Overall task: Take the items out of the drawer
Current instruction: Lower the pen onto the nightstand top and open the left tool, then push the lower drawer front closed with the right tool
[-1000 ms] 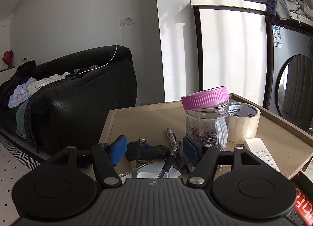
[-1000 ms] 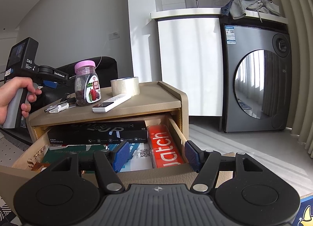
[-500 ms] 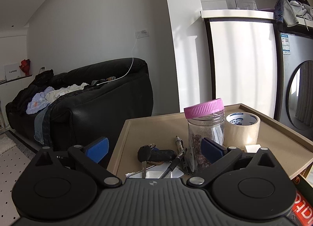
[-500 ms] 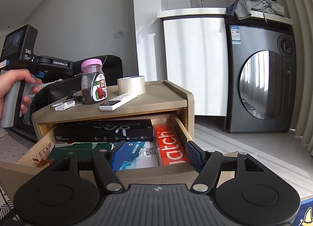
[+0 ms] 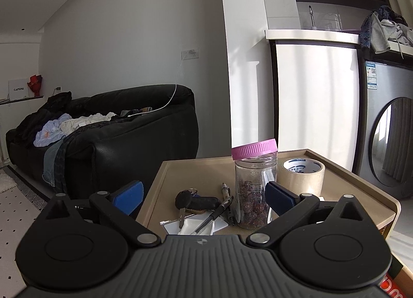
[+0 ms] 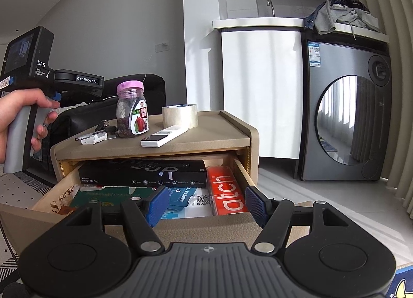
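The beige cabinet's drawer [image 6: 38, 210] stands pulled open. In it lie a black watch box [image 6: 144, 174], a red box [image 6: 227, 192], blue and white leaflets [image 6: 185, 200] and a green packet [image 6: 103, 194]. My right gripper [image 6: 206, 205] hovers open over the drawer's front edge, holding nothing. My left gripper [image 5: 204, 197] is open wide and empty, just short of the cabinet top's near corner. On that top stand a pink-lidded jar [image 5: 255, 189] and a tape roll [image 5: 303, 176], with keys [image 5: 196, 201] and pens [image 5: 216, 212] beside them.
A white remote [image 6: 164, 136] lies on the cabinet top [image 6: 219, 135]. A hand [image 6: 18, 109] grips the left gripper's handle at the far left. A black sofa [image 5: 116, 138] stands behind the cabinet, a washing machine [image 6: 346, 117] to the right.
My left gripper's jaws have spread wide and it has drawn back from the jar, which stays on the cabinet top. The right gripper has hardly moved.
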Motion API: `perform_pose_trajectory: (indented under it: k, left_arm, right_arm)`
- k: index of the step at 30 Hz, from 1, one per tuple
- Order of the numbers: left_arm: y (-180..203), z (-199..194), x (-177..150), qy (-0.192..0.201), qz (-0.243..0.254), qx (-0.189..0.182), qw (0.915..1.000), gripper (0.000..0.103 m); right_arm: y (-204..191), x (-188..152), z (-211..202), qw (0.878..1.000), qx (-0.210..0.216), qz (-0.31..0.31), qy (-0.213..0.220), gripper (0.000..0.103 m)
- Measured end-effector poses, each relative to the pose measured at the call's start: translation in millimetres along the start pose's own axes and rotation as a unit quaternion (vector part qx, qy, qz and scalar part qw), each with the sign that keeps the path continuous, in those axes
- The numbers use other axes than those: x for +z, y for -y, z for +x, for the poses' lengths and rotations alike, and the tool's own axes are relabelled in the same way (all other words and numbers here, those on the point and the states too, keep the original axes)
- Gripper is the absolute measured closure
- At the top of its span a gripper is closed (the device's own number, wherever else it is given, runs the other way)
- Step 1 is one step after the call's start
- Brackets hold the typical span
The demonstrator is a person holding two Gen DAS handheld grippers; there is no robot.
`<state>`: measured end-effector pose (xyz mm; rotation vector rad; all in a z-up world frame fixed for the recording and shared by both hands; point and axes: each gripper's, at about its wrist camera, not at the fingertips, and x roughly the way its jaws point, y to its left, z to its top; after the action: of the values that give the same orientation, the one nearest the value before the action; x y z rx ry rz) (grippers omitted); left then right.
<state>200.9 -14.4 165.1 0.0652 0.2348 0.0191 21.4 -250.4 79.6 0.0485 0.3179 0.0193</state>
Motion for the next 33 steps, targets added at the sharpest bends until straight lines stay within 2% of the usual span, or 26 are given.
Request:
perform_pose_trajectory:
  k: [12,20,27,33]
  left_arm:
    - [4.7,-58.4,-12.9,0.006,-0.008,-0.022,0.9997,0.000]
    - [10.3,-106.9,-25.8,0.010,0.004,-0.020,0.9997,0.000]
    - [16.8,-149.1,-47.1,0.018,0.012,-0.001,0.9998,0.000]
    - [19.9,-177.1,-60.3,0.019,0.008,-0.003,0.9998,0.000]
  right_arm:
    - [-10.2,-5.5,-27.0,1.000,0.001,-0.016,0.004,0.034]
    - [-12.8,-17.3,-42.1,1.000,0.006,-0.011,0.006,0.034]
    - [-13.8,-27.1,-53.1,1.000,0.019,-0.015,0.007,0.034]
    - [-14.2,-32.0,-60.3,1.000,0.009,-0.013,0.020,0.034]
